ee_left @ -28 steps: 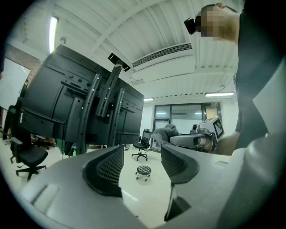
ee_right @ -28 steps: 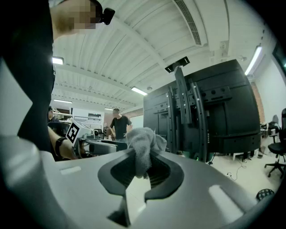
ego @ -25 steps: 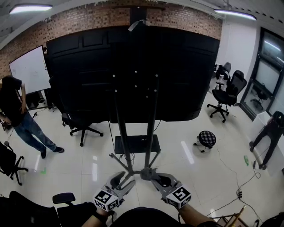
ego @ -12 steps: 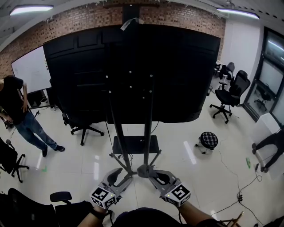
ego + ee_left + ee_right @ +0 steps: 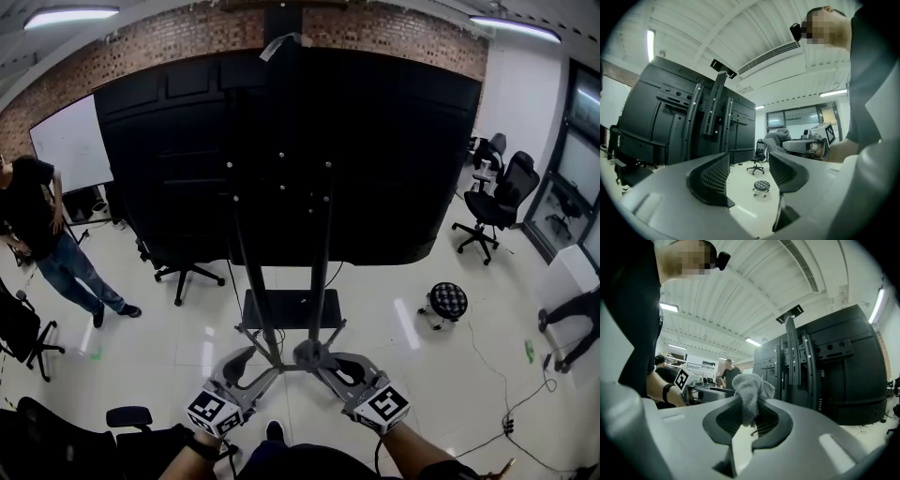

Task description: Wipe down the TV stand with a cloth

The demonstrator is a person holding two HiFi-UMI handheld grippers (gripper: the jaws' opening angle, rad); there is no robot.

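A person faces the back of the TV stand (image 5: pixel 320 246), its two posts rising upright just beyond both grippers. The right gripper (image 5: pixel 749 422) has its jaws clamped on a bunched grey cloth (image 5: pixel 751 389) and sits nearer the right-hand post and the stand's low shelf (image 5: pixel 291 307) – the likelier arm to make first contact, though no touch can be made out yet. The left gripper (image 5: pixel 747 174) waits beside it, jaws apart with nothing between them. No brand or label reads on the stand; the only markings are the square patterns on the marker cubes (image 5: pixel 384 406) – and the whiteboard (image 5: pixel 67 145) at far left shows no legible writing.
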